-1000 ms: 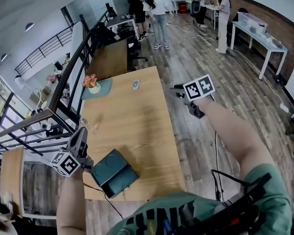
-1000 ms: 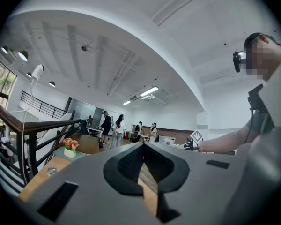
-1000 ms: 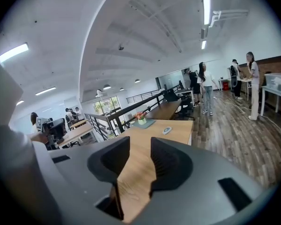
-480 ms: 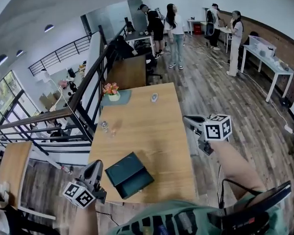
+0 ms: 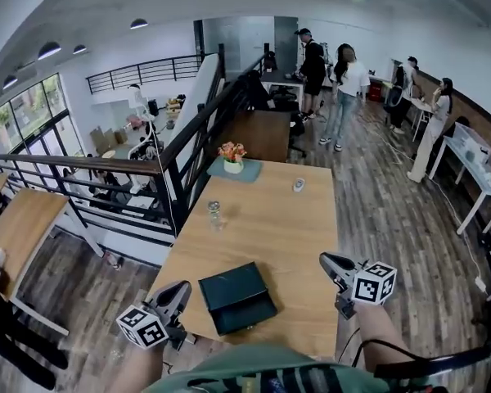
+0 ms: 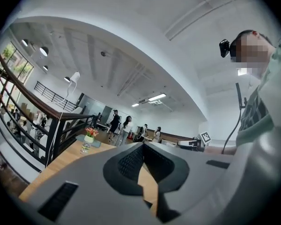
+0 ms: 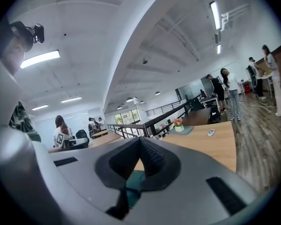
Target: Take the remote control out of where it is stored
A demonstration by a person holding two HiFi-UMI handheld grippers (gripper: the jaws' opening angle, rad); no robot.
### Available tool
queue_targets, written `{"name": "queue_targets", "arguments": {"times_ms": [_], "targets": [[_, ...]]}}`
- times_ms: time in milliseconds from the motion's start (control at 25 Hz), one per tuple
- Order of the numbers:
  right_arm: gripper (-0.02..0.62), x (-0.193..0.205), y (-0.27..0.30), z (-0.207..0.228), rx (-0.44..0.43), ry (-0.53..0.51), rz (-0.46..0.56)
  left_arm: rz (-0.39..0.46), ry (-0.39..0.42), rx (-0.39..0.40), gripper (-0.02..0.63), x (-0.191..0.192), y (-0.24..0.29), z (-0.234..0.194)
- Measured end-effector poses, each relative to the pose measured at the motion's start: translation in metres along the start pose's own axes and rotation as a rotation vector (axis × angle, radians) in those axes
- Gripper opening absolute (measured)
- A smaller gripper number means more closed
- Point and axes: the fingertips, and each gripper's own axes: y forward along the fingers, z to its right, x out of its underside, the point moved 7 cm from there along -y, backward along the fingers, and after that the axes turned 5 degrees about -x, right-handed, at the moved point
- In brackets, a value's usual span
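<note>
A closed dark green box lies near the front edge of the wooden table. No remote control shows in any view. My left gripper is shut and empty, just left of the box's near left corner. My right gripper is also shut and empty, hovering over the table's near right part, to the right of the box. In the left gripper view the left gripper has its jaws meeting at the tip. In the right gripper view the right gripper is likewise shut, with the green box showing beneath it.
A drinking glass stands mid-table on the left. A flower pot on a teal mat and a small pale object sit at the far end. A black railing runs along the left. Several people stand far back.
Both grippers have drawn back toward the table's near edge. The right one has come in from over the floor to above the table. The head view now takes in more of the room.
</note>
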Motion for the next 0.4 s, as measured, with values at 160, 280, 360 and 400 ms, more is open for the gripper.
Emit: {"name": "queue_targets", "arguments": {"times_ms": [160, 280, 360, 400], "targets": [[0.005, -0.007, -0.005, 0.001, 0.01, -0.009, 0.007, -0.019, -0.004, 0.04, 0.005, 0.01, 0.014, 0.004], [0.005, -0.007, -0.01, 0.002, 0.008, -0.009, 0.019, -0.026, -0.001, 0.061, 0.005, 0.007, 0.02, 0.008], [0.005, -0.007, -0.015, 0.003, 0.009, -0.009, 0.023, -0.031, 0.009, 0.066, 0.005, 0.005, 0.024, 0.011], [0.005, -0.007, -0.018, 0.003, 0.01, -0.01, 0.024, -0.034, 0.013, 0.069, 0.005, 0.004, 0.026, 0.012]]}}
